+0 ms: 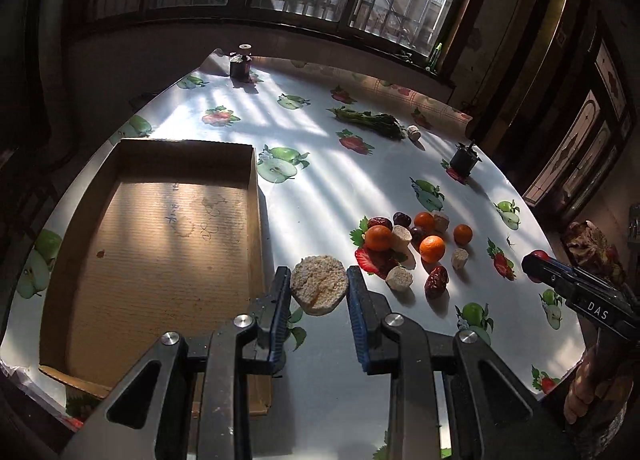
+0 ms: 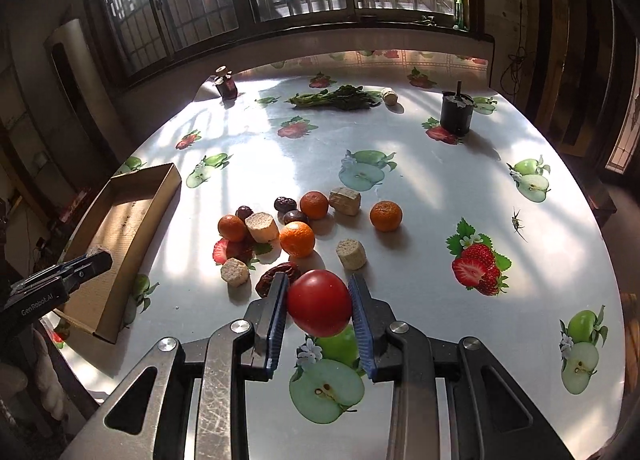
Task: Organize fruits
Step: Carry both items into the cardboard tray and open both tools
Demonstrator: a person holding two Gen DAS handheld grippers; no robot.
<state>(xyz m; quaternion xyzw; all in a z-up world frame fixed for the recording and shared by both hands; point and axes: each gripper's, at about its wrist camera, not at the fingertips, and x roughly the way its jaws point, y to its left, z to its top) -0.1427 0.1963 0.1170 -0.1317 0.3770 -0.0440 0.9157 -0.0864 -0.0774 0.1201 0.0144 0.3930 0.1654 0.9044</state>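
Early stage, by the look of it. Shallow brown cardboard box (image 1: 160,244) w/ nothing inside yet. Left gripper (image 1: 319,292) clamped on pale round crumbly cake (image 1: 319,288), just beside box rim. Right gripper (image 2: 319,304) clamped on smooth red round fruit (image 2: 319,302), above tablecloth. Left to sort: oranges (image 2: 297,238), dark dates (image 2: 285,204), beige chunks (image 2: 345,200) mid-table.

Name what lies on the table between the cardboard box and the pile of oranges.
Nothing: in the left wrist view, the stretch of tablecloth between the cardboard box and the oranges is bare, apart from printed fruit pictures.
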